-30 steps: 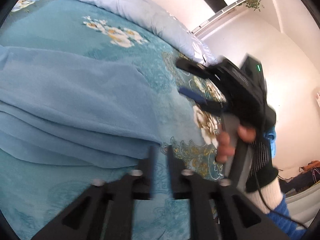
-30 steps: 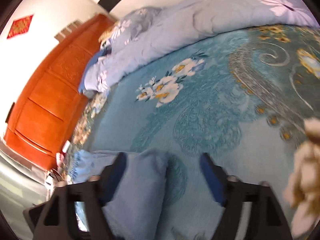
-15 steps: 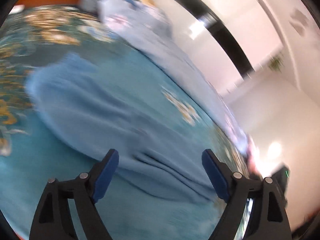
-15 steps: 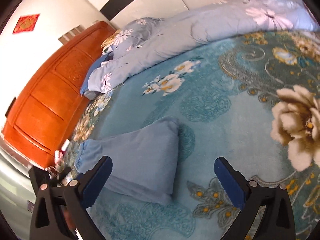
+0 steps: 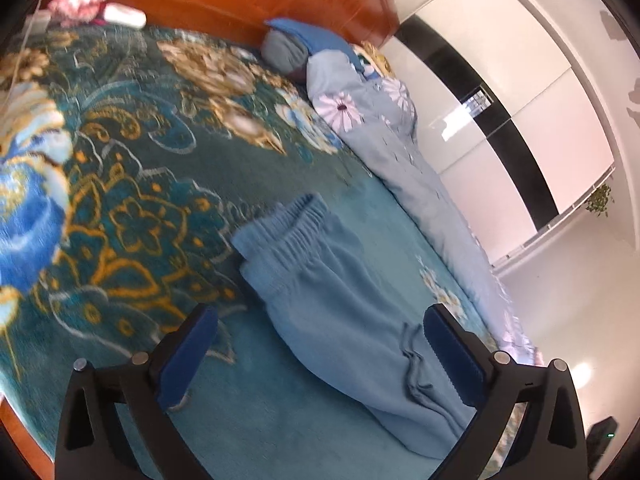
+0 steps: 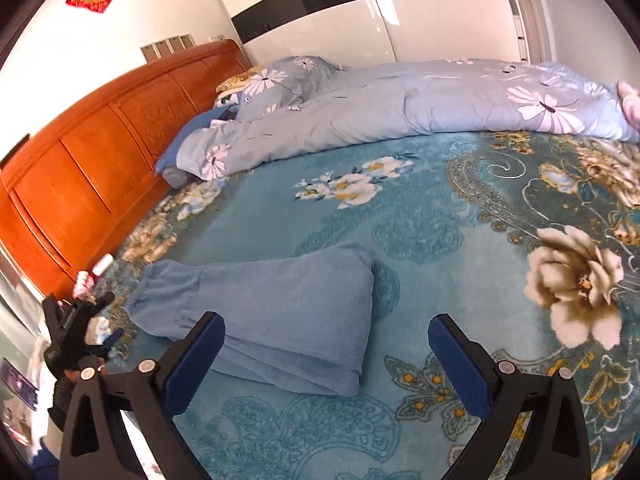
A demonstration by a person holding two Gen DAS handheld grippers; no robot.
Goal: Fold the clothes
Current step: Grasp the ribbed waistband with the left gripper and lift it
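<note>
Light blue trousers [image 5: 340, 312] lie folded lengthwise on the teal floral blanket [image 5: 132, 216], with the elastic waistband [image 5: 288, 220] at the end nearer the headboard. My left gripper [image 5: 320, 360] hovers over the trousers' middle with its jaws opening. The cloth lies below the gap and the pads touch nothing. In the right wrist view the trousers [image 6: 280, 312] end in a folded edge [image 6: 366, 320]. My right gripper [image 6: 326, 360] stands open just short of that edge and holds nothing. The left gripper [image 6: 112, 316] shows at the far left, in a hand.
An orange wooden headboard [image 6: 80, 168] runs along the left. A pale blue flowered quilt [image 6: 400, 112] and pillows [image 6: 288, 80] are bunched along the bed's far side. Pink and white small items [image 5: 80, 4] sit by the headboard corner. White wardrobe doors [image 6: 440, 28] stand behind.
The left gripper went from nearly shut to wide open and swung along the trousers toward the waistband end. The right gripper drew back from the folded edge, rose, and widened.
</note>
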